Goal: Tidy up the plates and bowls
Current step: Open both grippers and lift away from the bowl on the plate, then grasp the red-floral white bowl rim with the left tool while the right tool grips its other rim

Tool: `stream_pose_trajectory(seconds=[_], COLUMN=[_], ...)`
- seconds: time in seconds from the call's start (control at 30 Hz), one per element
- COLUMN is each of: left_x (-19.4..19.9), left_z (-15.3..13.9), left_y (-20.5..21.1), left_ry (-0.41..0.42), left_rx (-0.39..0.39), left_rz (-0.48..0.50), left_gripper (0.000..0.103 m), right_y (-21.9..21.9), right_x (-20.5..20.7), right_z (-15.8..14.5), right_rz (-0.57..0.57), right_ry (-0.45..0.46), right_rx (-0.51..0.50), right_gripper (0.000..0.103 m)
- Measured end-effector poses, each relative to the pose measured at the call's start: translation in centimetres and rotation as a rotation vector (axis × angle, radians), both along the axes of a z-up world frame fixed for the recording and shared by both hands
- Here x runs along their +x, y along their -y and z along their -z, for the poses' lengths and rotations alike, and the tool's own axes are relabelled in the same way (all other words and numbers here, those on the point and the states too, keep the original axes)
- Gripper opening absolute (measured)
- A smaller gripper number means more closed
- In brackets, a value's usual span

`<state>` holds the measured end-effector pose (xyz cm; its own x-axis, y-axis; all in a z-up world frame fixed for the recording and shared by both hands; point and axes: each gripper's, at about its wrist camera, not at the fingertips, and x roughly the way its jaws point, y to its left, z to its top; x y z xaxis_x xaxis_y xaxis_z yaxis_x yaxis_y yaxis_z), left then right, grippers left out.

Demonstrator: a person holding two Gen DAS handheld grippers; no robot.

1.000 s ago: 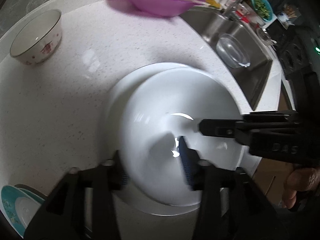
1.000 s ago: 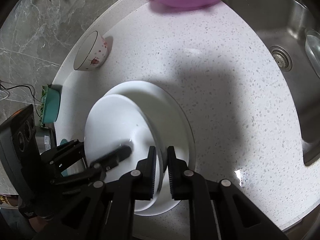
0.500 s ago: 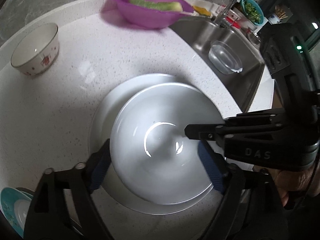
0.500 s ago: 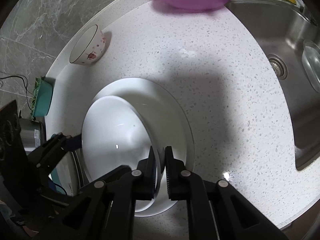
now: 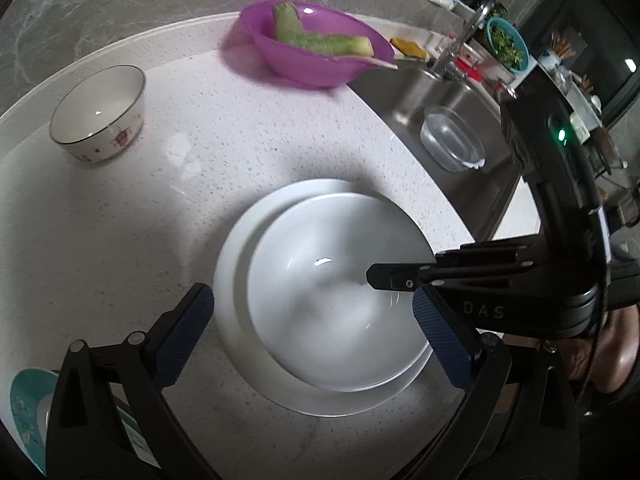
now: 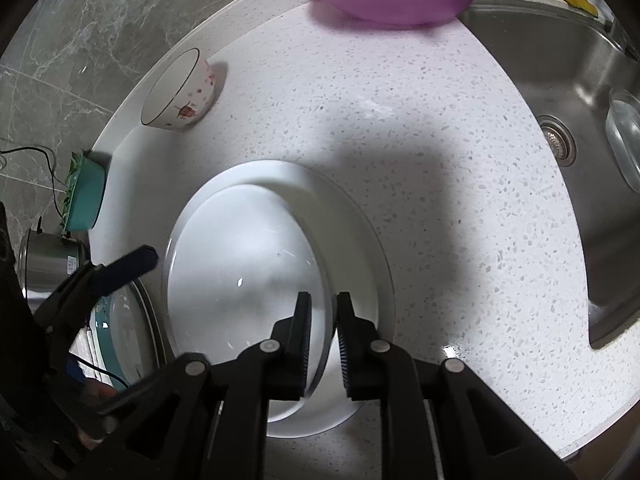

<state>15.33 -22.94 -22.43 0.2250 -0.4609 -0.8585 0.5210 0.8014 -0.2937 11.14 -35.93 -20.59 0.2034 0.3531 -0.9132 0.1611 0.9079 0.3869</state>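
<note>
A white bowl (image 5: 336, 300) sits inside a wider white plate (image 5: 236, 264) on the speckled counter; both show in the right wrist view as bowl (image 6: 244, 280) and plate (image 6: 360, 264). My left gripper (image 5: 312, 320) is open, its blue pads wide apart on either side of the bowl, raised above it. My right gripper (image 6: 323, 312) is nearly closed around the bowl's right rim, with a narrow gap showing at its pads. A small white bowl with red flowers (image 5: 98, 114) stands at the far left (image 6: 180, 92).
A purple bowl with green vegetable pieces (image 5: 316, 50) sits at the back beside the steel sink (image 6: 580, 92), which holds a glass dish (image 5: 452, 142). Teal plates (image 5: 24, 408) and a steel pot (image 6: 48, 260) lie off the counter's left edge.
My left gripper let go of the white bowl, opened wide and pulled back and up. My right gripper loosened slightly on the rim. The bowl now rests in the plate.
</note>
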Motion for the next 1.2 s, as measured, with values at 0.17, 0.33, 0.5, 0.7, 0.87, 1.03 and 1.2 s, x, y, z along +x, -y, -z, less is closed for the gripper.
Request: stream_pose_trajectory(seconds=[0.17, 0.33, 0.5, 0.7, 0.87, 1.03, 1.2], left_x=[0.4, 1.1, 1.2, 1.0, 1.4, 3.3, 5.6], left_z=[-1.3, -2.6, -2.9, -2.9, -3.7, -5.2, -7.8], left_y=[-2.0, -3.5, -4.3, -4.7, -5.8, -8.9, -12.3], left_ry=[-0.005, 0.007, 0.009, 0.006, 0.026, 0.069, 0.19], left_rx=[-0.044, -0.058, -0.064, -0.071, -0.059, -0.014, 0.03], left_rz=[-0.05, -0.077, -0.104, -0.108, -0.136, -0.193, -0.196], left_gripper=[0.101, 0.101, 0.101, 0.101, 0.101, 0.103, 0.103], right_y=[-0.3, -0.9, -1.4, -1.3, -0.3, 0.9, 1.7], right_x=[0.0, -0.1, -0.1, 0.0, -0.6, -0.4, 1.7], right_z=[-0.1, -0.7, -1.3, -2.2, -3.2, -6.4, -11.5], right_rz=[-0.008, -0.019, -0.023, -0.031, -0.005, 0.009, 0.0], right_ry=[0.016, 0.031, 0.043, 0.061, 0.076, 0.158, 0.314], right_rx=[0.0, 0.004, -0.02, -0.068, -0.062, -0.02, 0.029], right_gripper=[0.022, 0.041, 0.049, 0.054, 0.056, 0.081, 0.103])
